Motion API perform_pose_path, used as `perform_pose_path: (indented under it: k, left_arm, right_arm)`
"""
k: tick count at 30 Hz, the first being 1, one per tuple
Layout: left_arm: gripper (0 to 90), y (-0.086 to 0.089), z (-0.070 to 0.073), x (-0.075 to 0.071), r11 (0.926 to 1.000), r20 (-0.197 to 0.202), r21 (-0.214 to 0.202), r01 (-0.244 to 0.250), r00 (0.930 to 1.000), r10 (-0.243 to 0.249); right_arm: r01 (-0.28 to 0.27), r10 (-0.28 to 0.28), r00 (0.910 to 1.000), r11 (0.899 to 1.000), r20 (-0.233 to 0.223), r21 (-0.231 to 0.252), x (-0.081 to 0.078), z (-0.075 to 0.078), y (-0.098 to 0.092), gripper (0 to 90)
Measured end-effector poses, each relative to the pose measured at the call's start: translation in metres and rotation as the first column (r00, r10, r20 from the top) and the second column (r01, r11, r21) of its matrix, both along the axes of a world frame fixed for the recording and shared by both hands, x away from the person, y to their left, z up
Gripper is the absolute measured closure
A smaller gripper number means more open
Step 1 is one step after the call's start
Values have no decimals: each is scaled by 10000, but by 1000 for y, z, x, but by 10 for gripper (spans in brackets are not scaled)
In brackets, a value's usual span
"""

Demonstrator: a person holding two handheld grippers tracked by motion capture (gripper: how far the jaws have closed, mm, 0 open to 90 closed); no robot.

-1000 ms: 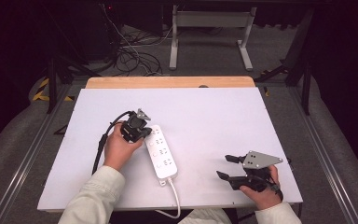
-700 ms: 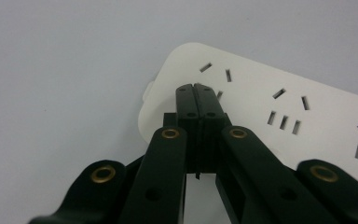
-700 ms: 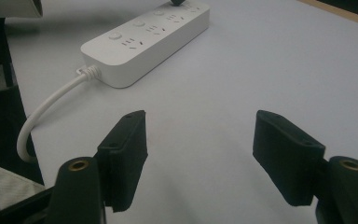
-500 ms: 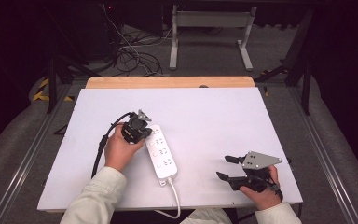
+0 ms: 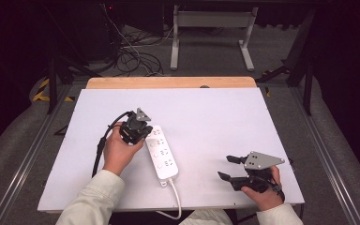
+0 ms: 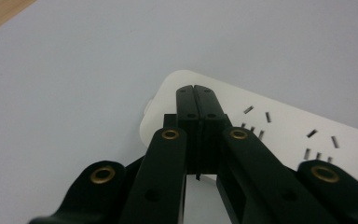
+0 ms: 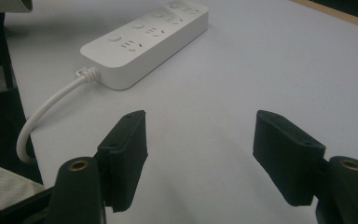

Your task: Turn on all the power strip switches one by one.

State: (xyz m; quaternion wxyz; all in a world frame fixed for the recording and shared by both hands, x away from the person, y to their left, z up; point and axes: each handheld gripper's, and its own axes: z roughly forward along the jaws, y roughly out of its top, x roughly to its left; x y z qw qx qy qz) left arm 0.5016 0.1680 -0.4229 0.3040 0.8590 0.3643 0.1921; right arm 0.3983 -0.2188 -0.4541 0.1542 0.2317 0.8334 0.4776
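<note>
Strip: a white power strip [image 5: 161, 153] lies flat on the table, left of the middle and nearer the near edge, its length running from the far left toward the near edge. Several socket groups with round buttons show on its top.
Cord: a white cord [image 5: 175, 199] leaves the strip's near end and drops over the near edge of the table.
Left gripper: the left gripper [image 6: 196, 95] is at the strip's far end, its jaws pressed together with nothing between them, the tips over the rounded far corner of the strip beside the first slots. Whether the tips touch the plastic, I cannot tell.
Left hand: the left hand [image 5: 119, 151] holds that gripper just left of the strip, a black cable looping off toward the left edge.
Right gripper: the right gripper [image 7: 199, 156] sits near the near right corner of the table, well apart from the strip, jaws wide and empty, pointing toward the strip.
Right hand: the right hand [image 5: 262, 190] grips it at the near edge.
Table: white top [image 5: 215, 117], a wooden strip along the far edge.
</note>
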Motion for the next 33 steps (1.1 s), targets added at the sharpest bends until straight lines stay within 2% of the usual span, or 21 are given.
perform_pose_path:
  k: [2, 3, 5, 7, 11, 13, 15, 18, 20, 23, 28, 29, 30, 31, 32, 33]
  left_arm:
    - [896, 2, 5, -4, 9995, 128, -257, 167, 9998, -164]
    - [686, 3, 8, -7, 9988, 284, -456, 157, 9995, -144]
    - [693, 7, 15, -16, 9955, 544, -867, 386, 9979, -340]
    - [658, 12, 23, -27, 9905, 910, -1192, 689, 9941, -582]
    - [523, 24, 34, -52, 9790, 1705, -1610, 1250, 9806, -971]
    - [444, 30, 36, -63, 9754, 2069, -1737, 1359, 9734, -988]
    - [392, 38, 36, -72, 9711, 2196, -1963, 1360, 9713, -917]
    - [330, 50, 30, -86, 9649, 2535, -2232, 1385, 9640, -797]
    - [298, 57, 24, -95, 9650, 2664, -2263, 1325, 9614, -695]
    - [288, 70, 11, -107, 9578, 2749, -2613, 1198, 9604, -451]
    - [255, 88, -17, -130, 9572, 3077, -2676, 1106, 9512, -239]
    - [254, 92, -22, -134, 9592, 3144, -2606, 1097, 9490, -232]
    - [253, 95, -28, -137, 9628, 3291, -2479, 1080, 9441, -212]
    - [252, 98, -31, -138, 9624, 3236, -2504, 1050, 9460, -190]
    - [252, 103, -35, -138, 9555, 3072, -2776, 998, 9516, -101]
    - [248, 107, -37, -138, 9443, 2887, -3138, 987, 9574, -41]
  right_arm:
    - [8, -9, 10000, 10000, 30, 15, 0, 1, 0, 359]
    - [54, -54, 10000, 10000, 30, 56, -1, 1, -2, 359]
    - [71, -71, 10000, 9999, 31, 74, 0, 1, -2, 359]
    - [97, -97, 9999, 9999, 25, 81, 0, 1, -3, 358]
    - [119, -120, 9999, 9999, 109, 72, -1, 2, -2, 353]
    - [184, -186, 9997, 9998, 129, 112, -1, 2, -2, 345]
    - [221, -222, 9996, 9997, 167, 101, -1, 2, -2, 342]
    - [252, -254, 9995, 9996, 181, 103, -1, 2, -2, 339]
    - [284, -286, 9994, 9995, 202, 126, -1, 2, -2, 337]
    - [302, -305, 9993, 9994, 204, 146, -1, 3, -3, 336]
    - [288, -292, 9993, 9995, 232, 143, -2, 3, -3, 335]
    - [302, -306, 9992, 9994, 247, 150, -2, 3, -3, 335]
    - [311, -315, 9992, 9994, 257, 156, -2, 3, -4, 335]
    - [320, -324, 9992, 9994, 255, 153, -1, 3, -4, 335]
    - [328, -332, 9991, 9993, 247, 149, -1, 3, -4, 335]
    - [337, -340, 9991, 9993, 239, 129, -1, 2, -4, 335]
